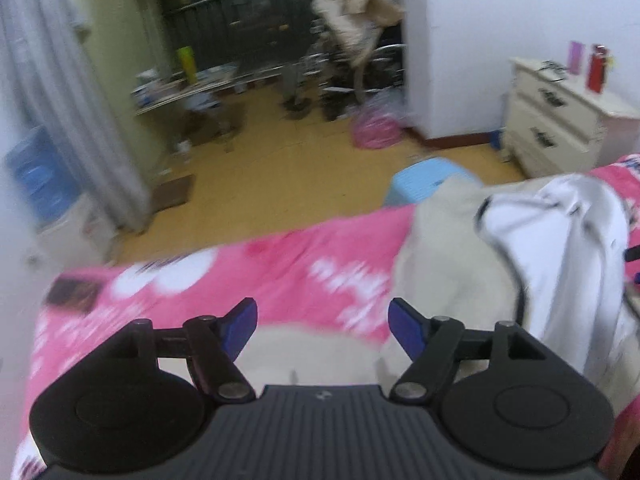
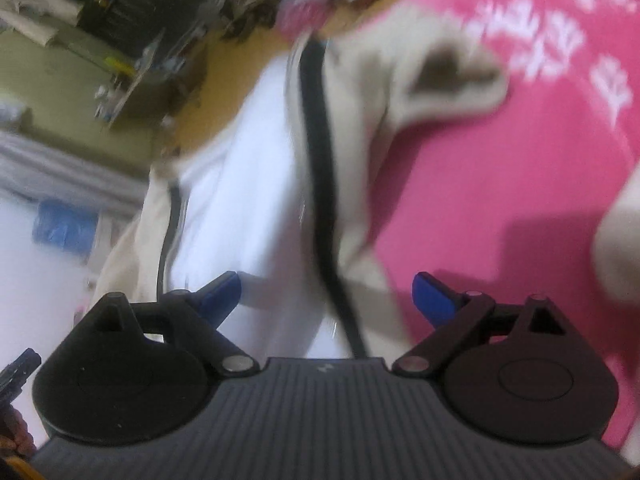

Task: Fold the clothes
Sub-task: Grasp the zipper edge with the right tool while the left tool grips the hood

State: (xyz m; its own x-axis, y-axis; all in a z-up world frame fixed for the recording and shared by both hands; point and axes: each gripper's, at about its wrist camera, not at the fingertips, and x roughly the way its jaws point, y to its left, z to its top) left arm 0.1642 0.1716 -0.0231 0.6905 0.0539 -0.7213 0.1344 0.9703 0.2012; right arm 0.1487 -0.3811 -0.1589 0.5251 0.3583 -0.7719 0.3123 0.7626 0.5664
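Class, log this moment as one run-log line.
left gripper: open, empty | right gripper: open over jacket | jacket: unfolded on pink bedspread | views: blurred

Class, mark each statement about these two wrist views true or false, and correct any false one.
1. The left claw is open and holds nothing. True.
2. The bedcover is plain green. False: it is pink with white markings.
3. The cream garment has a dark strip along it. True.
4. The right claw is shut on the garment. False: its jaws stand apart.
5. A red bottle stands on the white drawer unit. True.
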